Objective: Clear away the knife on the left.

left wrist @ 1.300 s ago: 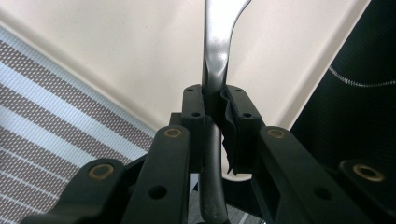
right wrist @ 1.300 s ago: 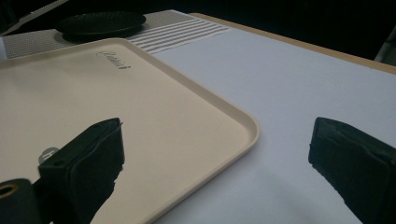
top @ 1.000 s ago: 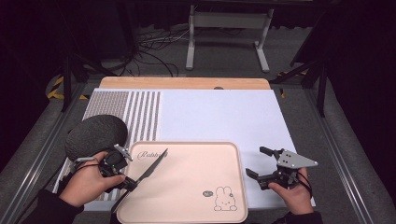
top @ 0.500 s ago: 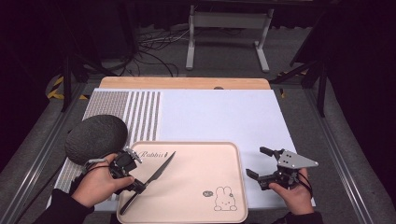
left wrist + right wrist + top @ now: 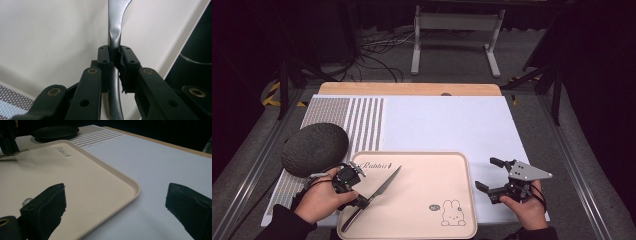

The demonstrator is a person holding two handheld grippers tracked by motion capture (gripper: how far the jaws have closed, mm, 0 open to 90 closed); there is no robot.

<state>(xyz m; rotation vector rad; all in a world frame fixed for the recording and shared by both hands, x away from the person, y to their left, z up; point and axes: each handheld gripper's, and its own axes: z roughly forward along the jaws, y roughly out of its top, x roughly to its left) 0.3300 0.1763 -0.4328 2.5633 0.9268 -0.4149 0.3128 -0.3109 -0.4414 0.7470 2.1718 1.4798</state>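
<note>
1. A dark round cushion (image 5: 314, 149) lies at the left of the frame on the table (image 5: 447, 122), just beside the tray's upper left corner.
2. The left gripper (image 5: 360, 201), at the lower left, has its fingers (image 5: 103, 63) clamped on the handle of a knife (image 5: 379, 192).
3. The knife lies slantwise over the left part of the pink tray (image 5: 422, 175), blade pointing to the upper right.
4. The right gripper (image 5: 489, 175), at the lower right just beside the tray's right edge, has its fingers (image 5: 47, 205) spread wide, holding nothing.

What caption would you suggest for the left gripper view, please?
Left gripper clamped on a knife above the beige tray.
</note>
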